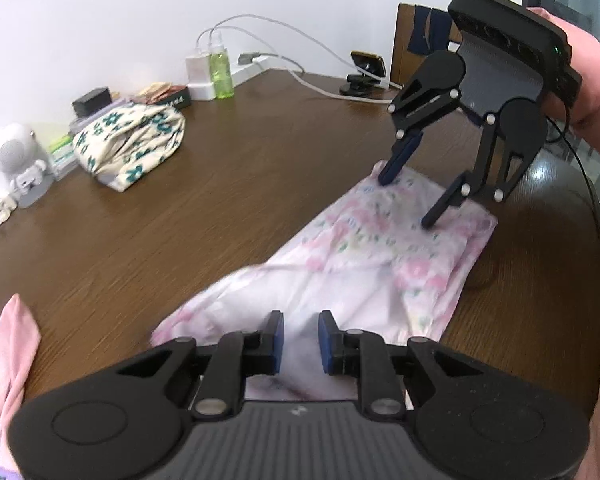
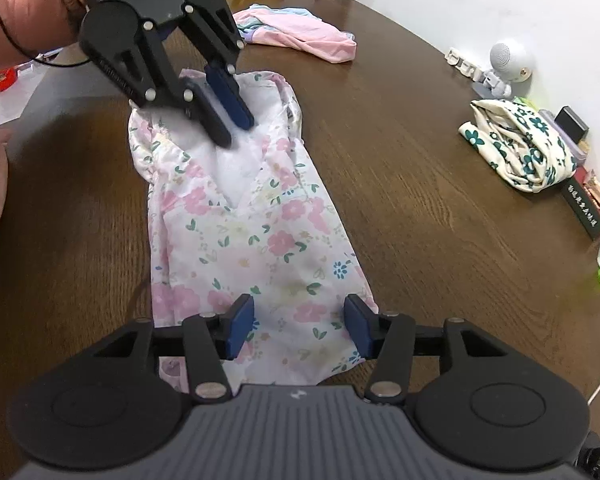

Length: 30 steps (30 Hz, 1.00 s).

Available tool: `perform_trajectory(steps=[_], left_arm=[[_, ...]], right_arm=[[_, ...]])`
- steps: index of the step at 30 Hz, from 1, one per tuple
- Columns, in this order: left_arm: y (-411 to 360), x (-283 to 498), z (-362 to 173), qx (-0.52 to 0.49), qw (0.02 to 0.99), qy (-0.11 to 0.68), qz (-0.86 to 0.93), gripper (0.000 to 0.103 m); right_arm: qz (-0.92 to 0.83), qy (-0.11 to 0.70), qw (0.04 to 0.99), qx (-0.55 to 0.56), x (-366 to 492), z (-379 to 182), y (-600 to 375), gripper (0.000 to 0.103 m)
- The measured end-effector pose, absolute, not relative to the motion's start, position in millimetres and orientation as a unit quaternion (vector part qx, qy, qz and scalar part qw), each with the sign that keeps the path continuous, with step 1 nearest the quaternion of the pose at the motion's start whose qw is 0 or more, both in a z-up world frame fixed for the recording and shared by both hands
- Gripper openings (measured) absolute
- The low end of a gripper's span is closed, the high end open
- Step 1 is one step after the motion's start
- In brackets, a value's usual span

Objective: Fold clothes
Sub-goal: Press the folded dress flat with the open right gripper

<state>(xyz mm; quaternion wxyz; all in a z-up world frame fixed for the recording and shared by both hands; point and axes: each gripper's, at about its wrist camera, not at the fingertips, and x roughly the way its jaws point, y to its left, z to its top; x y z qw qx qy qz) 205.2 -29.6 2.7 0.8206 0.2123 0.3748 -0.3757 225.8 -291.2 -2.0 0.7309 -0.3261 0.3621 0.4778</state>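
The floral garment (image 2: 252, 240) was laid lengthwise mid-frame on the counter (image 2: 420, 168) for folding; the left gripper (image 1: 300, 340) and right gripper (image 2: 300, 328) were parted, with nothing gripped.

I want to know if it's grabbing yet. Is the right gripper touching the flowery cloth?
Touching: in the left wrist view the right gripper's fingertips rest on the cloth, jaws open.

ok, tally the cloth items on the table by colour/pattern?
Pink-floral white garment, laid flat on the brown wooden table: 1
Cream cloth with teal flower print, bunched: 1
Plain pink garment, crumpled: 1
Total: 3
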Motion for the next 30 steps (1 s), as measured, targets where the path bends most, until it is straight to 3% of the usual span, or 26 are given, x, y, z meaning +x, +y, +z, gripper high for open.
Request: perform_trajectory(steps=[11, 13, 17, 30], left_arm=[[-22, 191, 1, 0.266, 0.807, 0.361, -0.384, 0.017], [-24, 187, 15, 0.261, 0.814, 0.343, -0.389, 0.021], [-32, 180, 31, 0.259, 0.810, 0.322, -0.416, 0.038], [-15, 192, -2, 0.266, 0.779, 0.383, -0.420, 0.042]], right_arm=[[0.480, 0.364, 0.731, -0.320, 229, -4, -290, 0.052], [0.479, 0.361, 0.732, -0.325, 227, 0, -290, 0.053], [0.490, 0.348, 0.739, -0.305, 218, 19, -296, 0.067], [0.488, 0.371, 0.717, -0.331, 211, -5, -298, 0.070]])
